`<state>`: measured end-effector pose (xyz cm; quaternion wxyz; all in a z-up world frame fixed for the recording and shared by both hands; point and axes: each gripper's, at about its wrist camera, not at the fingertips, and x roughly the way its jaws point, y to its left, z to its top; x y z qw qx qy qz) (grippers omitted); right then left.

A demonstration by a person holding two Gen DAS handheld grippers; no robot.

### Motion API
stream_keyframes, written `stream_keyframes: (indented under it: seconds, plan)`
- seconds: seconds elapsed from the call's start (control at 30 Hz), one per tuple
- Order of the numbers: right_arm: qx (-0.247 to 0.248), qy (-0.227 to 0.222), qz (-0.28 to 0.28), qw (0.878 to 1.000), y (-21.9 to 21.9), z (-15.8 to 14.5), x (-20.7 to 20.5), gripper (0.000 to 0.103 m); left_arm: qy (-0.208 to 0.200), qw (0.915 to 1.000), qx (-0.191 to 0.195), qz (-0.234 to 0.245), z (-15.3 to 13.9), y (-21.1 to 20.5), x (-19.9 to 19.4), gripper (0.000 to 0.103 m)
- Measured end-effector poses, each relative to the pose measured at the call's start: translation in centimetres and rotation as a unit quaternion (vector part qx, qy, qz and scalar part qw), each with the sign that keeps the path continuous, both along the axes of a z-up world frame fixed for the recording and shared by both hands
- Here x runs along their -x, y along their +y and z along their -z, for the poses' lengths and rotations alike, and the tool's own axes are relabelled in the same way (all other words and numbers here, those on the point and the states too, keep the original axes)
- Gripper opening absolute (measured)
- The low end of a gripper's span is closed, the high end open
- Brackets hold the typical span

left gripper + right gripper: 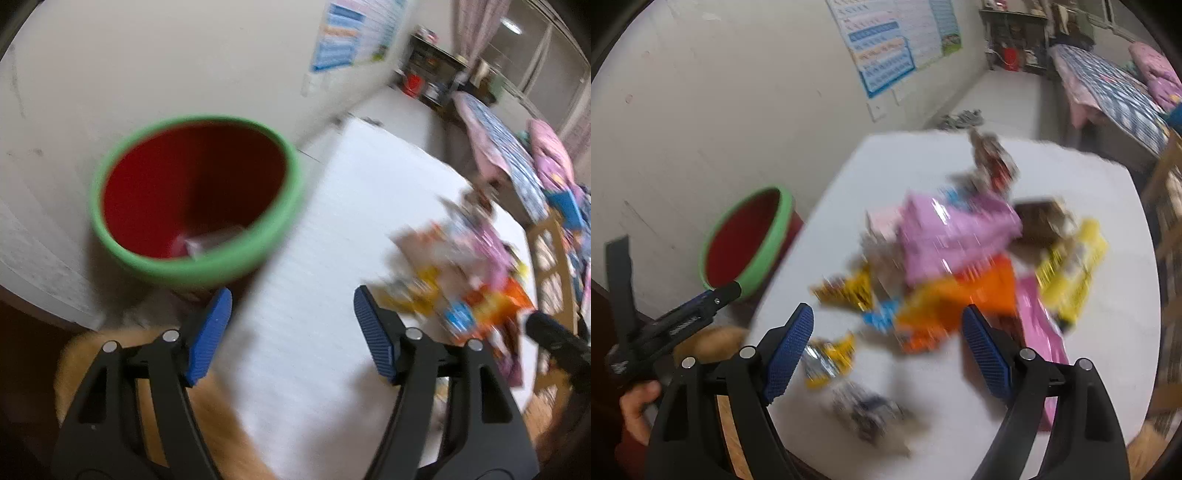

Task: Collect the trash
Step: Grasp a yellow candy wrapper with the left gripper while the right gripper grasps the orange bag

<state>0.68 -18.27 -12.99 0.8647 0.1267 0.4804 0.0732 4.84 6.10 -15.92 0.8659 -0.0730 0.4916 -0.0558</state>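
Right hand-held gripper [886,347] above wrappers [945,266]

A white table top [960,406] lies directly below and ahead of the gripper. Beyond it, to the upper left, stands a pale wall [720,110] with a blue and white poster [886,48] pinned up. Far ahead to the upper right is a bed under a blue patterned cover [1108,92], with a pink quilt [1156,70] on it. A dark shelf [1015,40] of blurred items stands in the far corner.
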Motion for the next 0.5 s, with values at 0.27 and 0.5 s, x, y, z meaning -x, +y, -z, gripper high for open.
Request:
stream_keyframes:
  seconds: [0.27, 0.5]
  plan:
    - [-0.004, 0.021, 0.031, 0.999, -2.1, 2.9, 3.3, 0.080, 0.040, 0.9947, 0.016, 0.094, 2.1, -7.5, 2.0, 0.078]
    - [-0.014, 0.003, 0.046, 0.999, -3.2, 1.8, 3.6, 0.080, 0.108, 0.9874, 0.021, 0.113, 5.7, -9.1, 1.3, 0.028]
